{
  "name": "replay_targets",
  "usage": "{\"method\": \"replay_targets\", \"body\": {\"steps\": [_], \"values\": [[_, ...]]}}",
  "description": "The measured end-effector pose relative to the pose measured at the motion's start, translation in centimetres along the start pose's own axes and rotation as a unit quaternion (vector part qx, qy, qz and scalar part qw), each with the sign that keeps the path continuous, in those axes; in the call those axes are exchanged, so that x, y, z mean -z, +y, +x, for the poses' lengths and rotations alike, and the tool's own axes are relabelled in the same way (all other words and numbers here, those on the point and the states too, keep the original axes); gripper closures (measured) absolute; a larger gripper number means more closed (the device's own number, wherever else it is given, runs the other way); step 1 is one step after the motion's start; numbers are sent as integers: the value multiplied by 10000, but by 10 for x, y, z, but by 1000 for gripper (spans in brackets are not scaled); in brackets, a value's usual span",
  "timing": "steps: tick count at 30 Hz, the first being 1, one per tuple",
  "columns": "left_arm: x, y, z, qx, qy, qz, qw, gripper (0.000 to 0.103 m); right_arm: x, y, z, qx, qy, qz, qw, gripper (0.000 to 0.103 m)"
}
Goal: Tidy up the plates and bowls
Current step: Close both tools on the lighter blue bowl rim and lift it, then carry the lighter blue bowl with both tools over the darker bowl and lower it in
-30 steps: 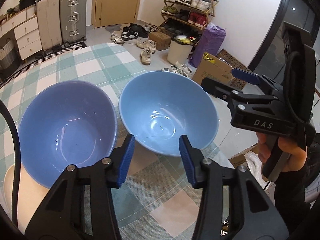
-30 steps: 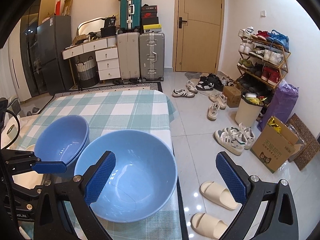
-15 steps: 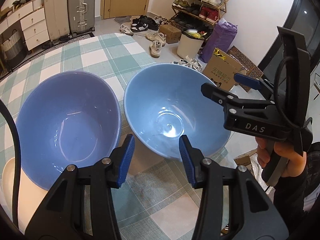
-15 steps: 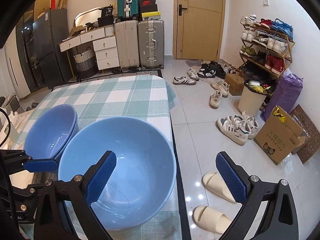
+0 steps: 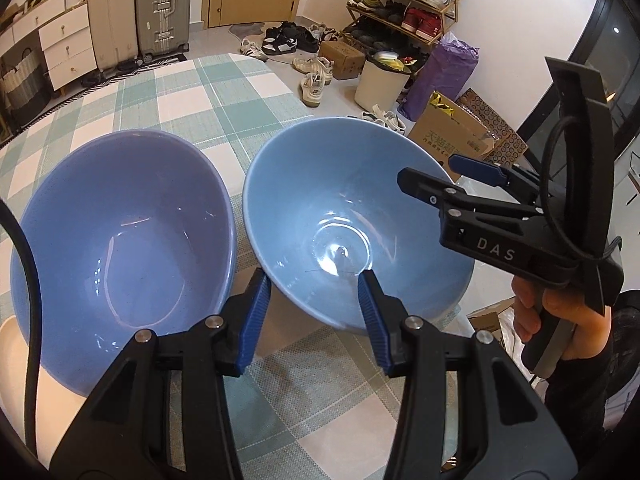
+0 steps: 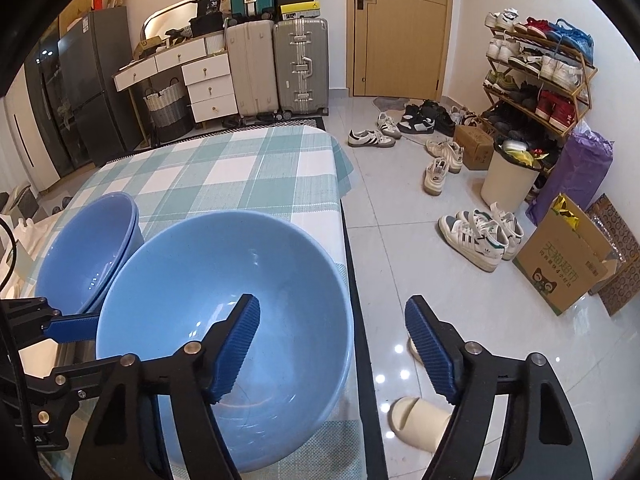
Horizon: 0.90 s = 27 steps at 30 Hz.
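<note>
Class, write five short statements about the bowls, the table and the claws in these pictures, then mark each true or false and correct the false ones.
1. Two blue bowls sit on a checked tablecloth. True.
2. The lighter bowl holds soup. False: it is empty.
3. The right claw straddles the lighter bowl's rim. True; it is closing.
4. The left claw grips the darker bowl. False: it holds nothing.
5. The suitcases lie flat. False: they stand upright.

The left gripper (image 5: pixel 314 308) tilts downward, jaws partly apart and empty. The right gripper (image 6: pixel 332 344), held in a hand (image 5: pixel 556 316), angles downward, its jaws closing, pads pressing nothing.
</note>
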<state>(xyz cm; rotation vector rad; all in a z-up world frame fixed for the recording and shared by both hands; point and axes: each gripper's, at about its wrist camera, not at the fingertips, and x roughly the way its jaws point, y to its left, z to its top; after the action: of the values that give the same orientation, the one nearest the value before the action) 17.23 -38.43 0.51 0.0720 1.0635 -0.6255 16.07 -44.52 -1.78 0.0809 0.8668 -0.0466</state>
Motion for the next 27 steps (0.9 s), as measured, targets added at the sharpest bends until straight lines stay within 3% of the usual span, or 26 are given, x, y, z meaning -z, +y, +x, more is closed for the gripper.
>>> {"method": "replay_targets", "body": {"steps": [13,18,27], "values": [[-3,-1,9,-47,-13,73,10000,60,8,2,6,-8,113,-69,9999,56],[-2,-3,9,-114,-86,193,9997,61,11,5,3,20,70,-150,9999,77],[2,-3,8,-167,-148,373,9991,65,17,6,-5,117,28,-130,9998,79]]}}
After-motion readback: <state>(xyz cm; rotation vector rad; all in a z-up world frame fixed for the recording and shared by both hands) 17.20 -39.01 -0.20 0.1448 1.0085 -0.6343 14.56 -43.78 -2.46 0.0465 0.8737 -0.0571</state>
